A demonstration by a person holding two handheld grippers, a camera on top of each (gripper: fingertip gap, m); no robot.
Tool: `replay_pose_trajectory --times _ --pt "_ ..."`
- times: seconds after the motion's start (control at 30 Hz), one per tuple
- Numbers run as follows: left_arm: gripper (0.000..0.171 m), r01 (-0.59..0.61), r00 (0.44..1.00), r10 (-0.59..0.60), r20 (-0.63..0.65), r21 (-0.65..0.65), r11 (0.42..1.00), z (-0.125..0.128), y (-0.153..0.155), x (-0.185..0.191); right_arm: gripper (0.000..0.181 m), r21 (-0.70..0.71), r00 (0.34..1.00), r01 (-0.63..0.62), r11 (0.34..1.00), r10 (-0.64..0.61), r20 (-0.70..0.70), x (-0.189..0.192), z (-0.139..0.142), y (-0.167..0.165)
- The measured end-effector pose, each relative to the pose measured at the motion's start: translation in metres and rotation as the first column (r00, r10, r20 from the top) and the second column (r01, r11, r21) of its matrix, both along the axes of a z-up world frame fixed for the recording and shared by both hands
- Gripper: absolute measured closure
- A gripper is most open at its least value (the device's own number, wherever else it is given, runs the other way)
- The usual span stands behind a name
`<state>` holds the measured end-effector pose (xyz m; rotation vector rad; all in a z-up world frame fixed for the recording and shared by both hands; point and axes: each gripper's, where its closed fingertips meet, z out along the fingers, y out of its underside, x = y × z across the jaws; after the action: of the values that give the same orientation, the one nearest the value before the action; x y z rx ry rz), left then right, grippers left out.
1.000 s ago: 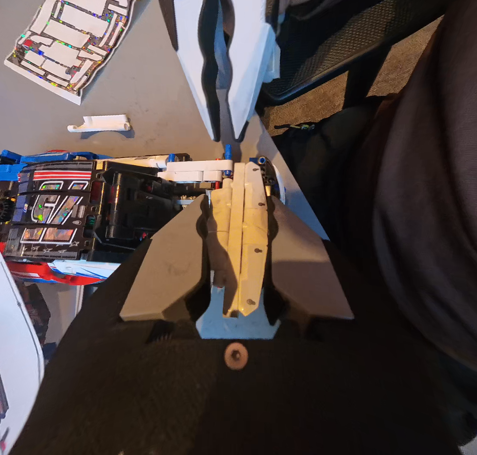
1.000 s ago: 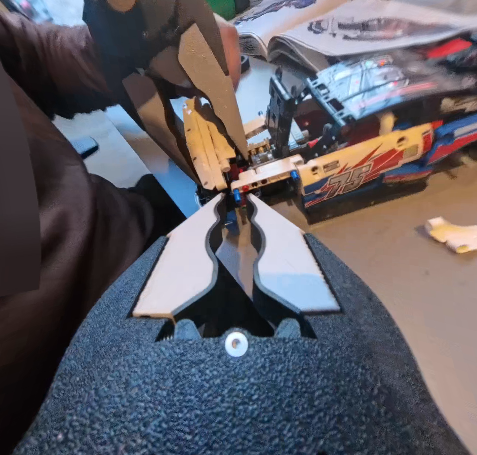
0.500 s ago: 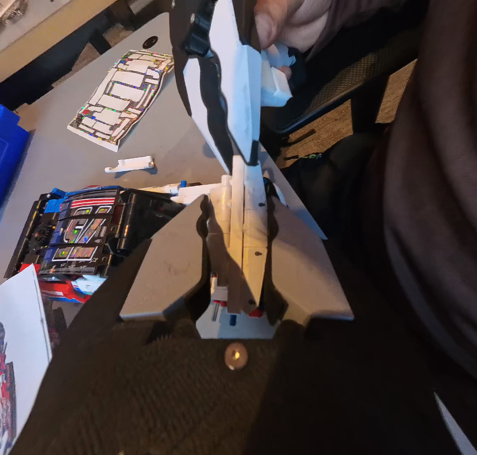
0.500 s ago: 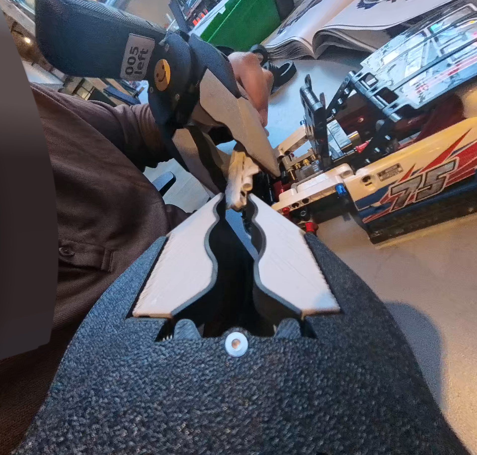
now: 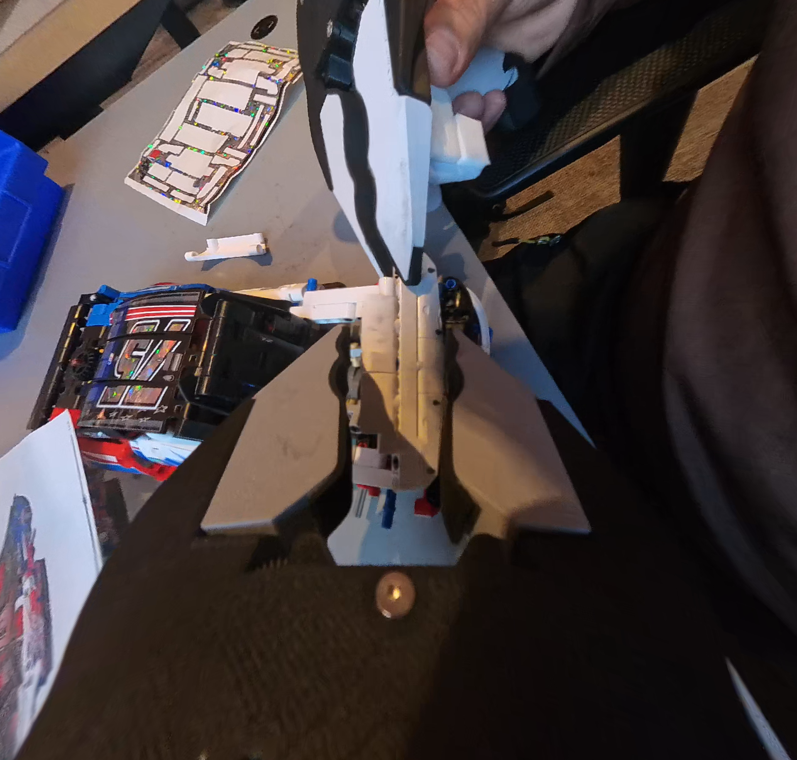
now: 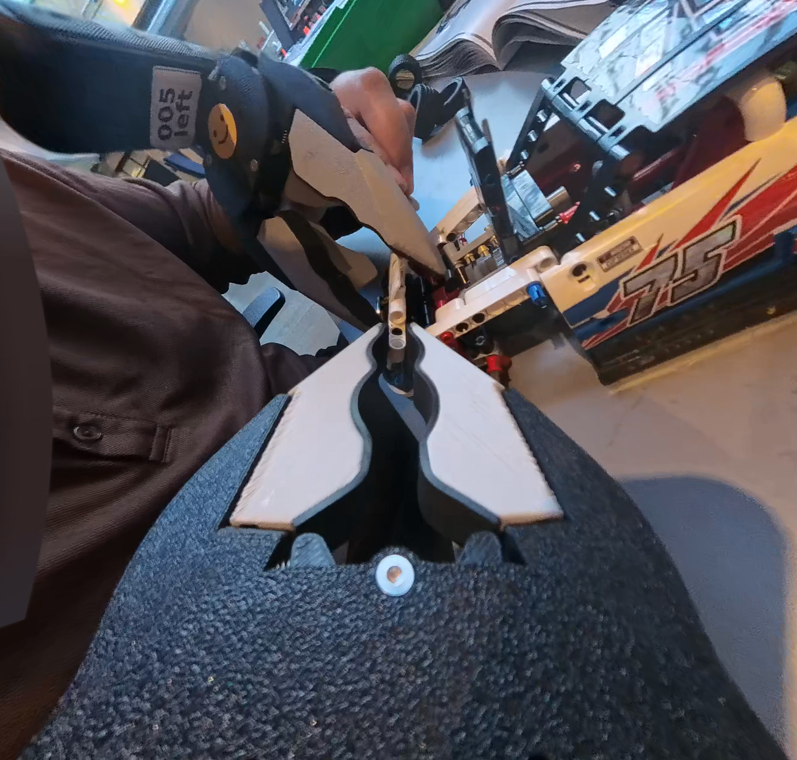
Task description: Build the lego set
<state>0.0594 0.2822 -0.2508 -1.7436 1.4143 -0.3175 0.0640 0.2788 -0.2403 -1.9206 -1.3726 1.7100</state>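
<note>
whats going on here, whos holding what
A person is building a lego race car on a grey table. The left gripper is shut on a white panel assembly at the car's end, and the right gripper pinches that assembly's tip. A loose white piece lies nearby.

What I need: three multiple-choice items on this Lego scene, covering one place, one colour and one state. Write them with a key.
1. Where does the loose white piece lie?
A. on the table between the sticker sheet and the car
B. on the car's roof
C. on the floor

2. What colour is the pin sticking out of the car's white side beam?
A. green
B. blue
C. yellow

3. The left claw is:
A. open and empty
B. shut on the white panel
C. out of view

Key: 1 A, it rests on bare table between them; 2 B, its tip is blue; 3 B, both fingers press the panel's sides.
</note>
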Motion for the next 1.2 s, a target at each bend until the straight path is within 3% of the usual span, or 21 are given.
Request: replay_pose_trajectory --times 0.3,0.7,0.77,0.9,1.0,1.2 --pt "0.134 0.026 0.989 0.004 -0.146 0.200 0.979 0.004 -0.006 0.001 0.174 -0.180 0.997 0.071 0.981 -0.072 0.002 0.001 0.001 -0.002" --pt "0.139 0.074 0.973 0.014 -0.230 0.372 0.925 0.005 -0.007 -0.002 0.174 -0.354 0.986 0.153 0.923 -0.167 -0.008 -0.002 0.000 0.001" --pt "0.136 0.052 0.977 0.027 -0.214 0.359 0.932 0.006 -0.006 -0.003 0.174 -0.381 0.987 0.143 0.913 -0.162 -0.016 -0.001 0.002 0.000" --pt "0.125 0.003 0.990 0.027 -0.139 0.215 0.977 0.007 -0.010 -0.003 0.174 -0.388 0.986 0.148 0.910 -0.168 -0.019 0.001 0.004 -0.001" --pt "0.133 -0.007 0.984 0.049 -0.171 0.239 0.971 0.008 -0.004 -0.003 0.174 -0.397 0.985 0.149 0.906 -0.171 -0.021 0.001 0.006 0.000" --pt "0.131 0.022 0.978 0.023 -0.210 0.210 0.977 0.005 -0.002 0.000 0.174 -0.414 0.988 0.128 0.901 -0.151 -0.022 -0.001 0.008 -0.002"
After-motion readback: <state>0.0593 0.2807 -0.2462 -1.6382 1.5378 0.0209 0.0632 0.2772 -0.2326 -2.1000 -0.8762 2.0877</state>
